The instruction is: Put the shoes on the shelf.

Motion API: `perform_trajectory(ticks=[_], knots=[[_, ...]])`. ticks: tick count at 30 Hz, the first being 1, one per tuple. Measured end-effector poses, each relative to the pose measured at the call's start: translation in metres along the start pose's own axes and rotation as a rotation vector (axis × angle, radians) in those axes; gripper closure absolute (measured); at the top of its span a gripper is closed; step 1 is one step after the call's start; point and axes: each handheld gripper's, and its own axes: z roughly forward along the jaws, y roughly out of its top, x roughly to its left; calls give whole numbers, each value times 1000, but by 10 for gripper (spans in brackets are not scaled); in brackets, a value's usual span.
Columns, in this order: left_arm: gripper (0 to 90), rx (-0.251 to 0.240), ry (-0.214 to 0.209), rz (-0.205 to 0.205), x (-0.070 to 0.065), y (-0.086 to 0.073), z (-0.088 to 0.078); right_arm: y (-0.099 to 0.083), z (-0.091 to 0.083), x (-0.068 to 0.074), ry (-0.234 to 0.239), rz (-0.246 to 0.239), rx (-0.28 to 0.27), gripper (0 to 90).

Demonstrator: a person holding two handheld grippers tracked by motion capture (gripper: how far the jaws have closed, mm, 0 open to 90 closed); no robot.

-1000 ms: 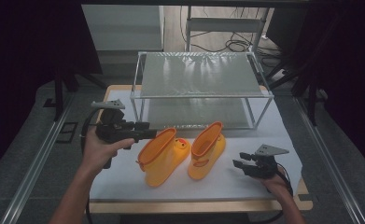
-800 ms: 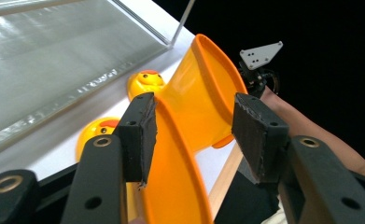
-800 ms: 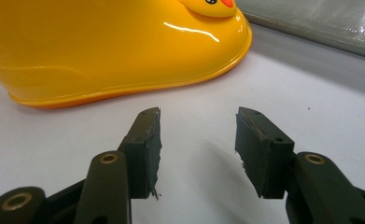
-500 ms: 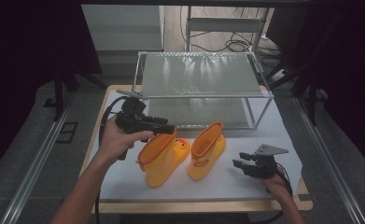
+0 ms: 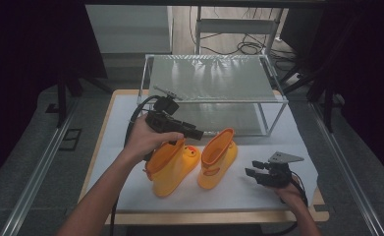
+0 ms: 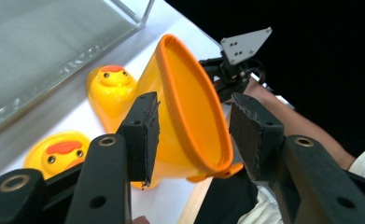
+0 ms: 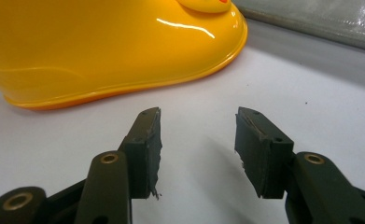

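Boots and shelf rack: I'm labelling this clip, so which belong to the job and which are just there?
In the job:
left boot
right boot
left claw

Just there:
wire shelf rack
white mat
right claw, idle

Table [image 5: 106, 128]: light wooden top, centre of the frame, under a white cloth [image 5: 302, 147].
Rack [image 5: 214, 78]: metal-framed, two mesh shelves, upper centre.
Floor [image 5: 27, 147]: grey carpet, metal rails [image 5: 37, 172] at lower left and right.
Cables [image 5: 251, 46]: coiled, top centre.
Surroundings: dark.
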Motion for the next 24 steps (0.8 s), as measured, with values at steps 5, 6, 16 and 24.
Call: perform_trajectory(ticks=[5, 6, 16, 24], knots=[[530, 16, 9, 2, -2, 10, 6, 0, 0, -1, -1, 4, -6, 504], [530, 22, 13, 3, -3, 12, 8, 0, 0, -1, -2, 4, -6, 504], [536, 93, 25, 13, -4, 21, 27, 0, 0, -1, -4, 5, -4, 504], [538, 137, 45, 6, -6, 25, 44, -1, 0, -2, -10, 9, -2, 504]])
